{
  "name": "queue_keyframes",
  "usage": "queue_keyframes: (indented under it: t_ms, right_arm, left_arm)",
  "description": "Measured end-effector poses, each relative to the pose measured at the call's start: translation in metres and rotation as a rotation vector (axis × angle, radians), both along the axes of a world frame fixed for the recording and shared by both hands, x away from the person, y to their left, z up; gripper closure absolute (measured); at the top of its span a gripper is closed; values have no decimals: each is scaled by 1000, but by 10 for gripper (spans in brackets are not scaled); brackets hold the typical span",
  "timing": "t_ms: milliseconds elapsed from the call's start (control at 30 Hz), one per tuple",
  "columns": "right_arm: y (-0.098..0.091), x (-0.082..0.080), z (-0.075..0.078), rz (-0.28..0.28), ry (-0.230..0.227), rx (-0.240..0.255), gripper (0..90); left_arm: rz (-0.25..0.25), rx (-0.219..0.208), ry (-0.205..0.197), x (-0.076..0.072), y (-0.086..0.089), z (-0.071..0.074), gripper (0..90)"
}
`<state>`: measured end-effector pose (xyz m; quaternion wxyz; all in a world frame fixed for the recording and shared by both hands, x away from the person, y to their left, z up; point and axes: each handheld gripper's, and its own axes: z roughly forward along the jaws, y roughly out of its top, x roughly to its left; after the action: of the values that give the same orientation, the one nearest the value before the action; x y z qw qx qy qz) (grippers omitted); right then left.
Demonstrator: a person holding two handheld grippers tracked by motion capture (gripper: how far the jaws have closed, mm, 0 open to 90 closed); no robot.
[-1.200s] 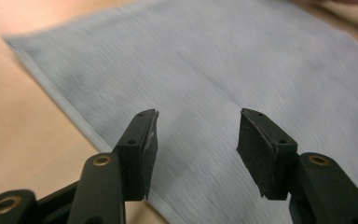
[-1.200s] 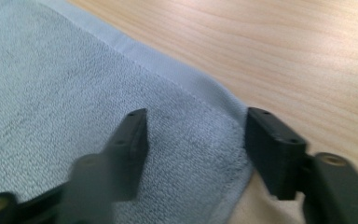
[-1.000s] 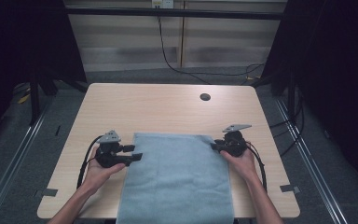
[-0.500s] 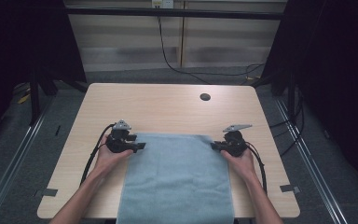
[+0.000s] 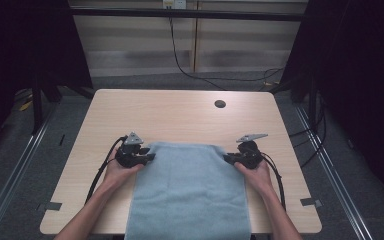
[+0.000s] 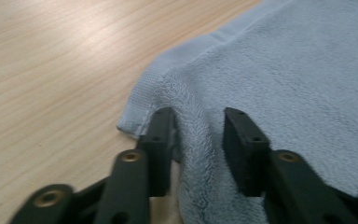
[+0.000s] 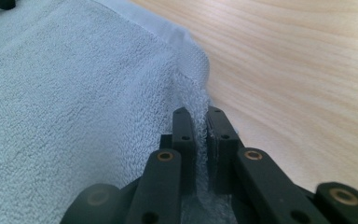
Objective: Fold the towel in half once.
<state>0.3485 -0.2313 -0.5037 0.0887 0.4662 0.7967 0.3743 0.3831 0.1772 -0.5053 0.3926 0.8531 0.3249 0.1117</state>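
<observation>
Pale wooden table [image 5: 180, 115]: your right gripper [image 7: 199, 122] clamps the light-blue terry towel's [image 5: 190, 190] far corner; your left gripper [image 6: 196, 126], jaws just closing, straddles a fold unpinched; the towel's near end overhangs, cut off.

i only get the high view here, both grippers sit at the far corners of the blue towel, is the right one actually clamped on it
Observer: Yes. In the right gripper view the right gripper has a thin fold of the towel pinched between its nearly shut jaws.
Operator: and the left
Observer: Not clamped. The left gripper has just been closing, but a gap remains; a towel ridge sits between the jaws.
Operator: which corner bit is that
Observer: Just inside the hemmed edge.
</observation>
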Motion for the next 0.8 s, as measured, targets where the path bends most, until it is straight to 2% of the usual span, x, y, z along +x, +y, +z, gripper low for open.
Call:
queue_keyframes:
  t_ms: [33, 67, 167, 267, 333, 433, 500, 600, 667, 733, 800]
  right_arm:
    - [0, 0, 0, -3, 4, -1, 839]
    - [0, 0, -1, -9, 9, 20, 839]
    - [-2, 0, -2, -4, 7, 41, 844]
    - [-2, -1, 1, -13, 2, 55, 846]
    - [-2, -2, 7, -9, -17, 73, 847]
    - [-6, -5, 22, -12, -62, 135, 848]
    - [-7, -6, 31, -14, -79, 154, 849]
    - [-7, -3, 46, -6, -108, 174, 850]
    - [-5, 2, 57, 8, -130, 174, 850]
    - [-5, 7, 68, 22, -150, 208, 850]
    - [-7, 14, 81, 14, -186, 238, 852]
  left_arm:
    - [0, -21, 30, -1, 0, 0, 731]
    - [6, -34, 43, -1, 0, 0, 783]
    - [8, -81, 81, 2, 4, -1, 828]
    - [-9, -111, 98, 3, 11, 1, 835]
    - [-8, -140, 92, 3, 16, 7, 834]
    - [-3, -191, 74, 3, 24, 20, 834]
    - [3, -221, 60, 2, 27, 27, 835]
    - [7, -225, 43, 6, 30, 37, 835]
    - [15, -254, 37, 11, 33, 48, 835]
    - [24, -254, 20, 16, 34, 60, 829]
    - [28, -280, -7, 21, 37, 72, 833]
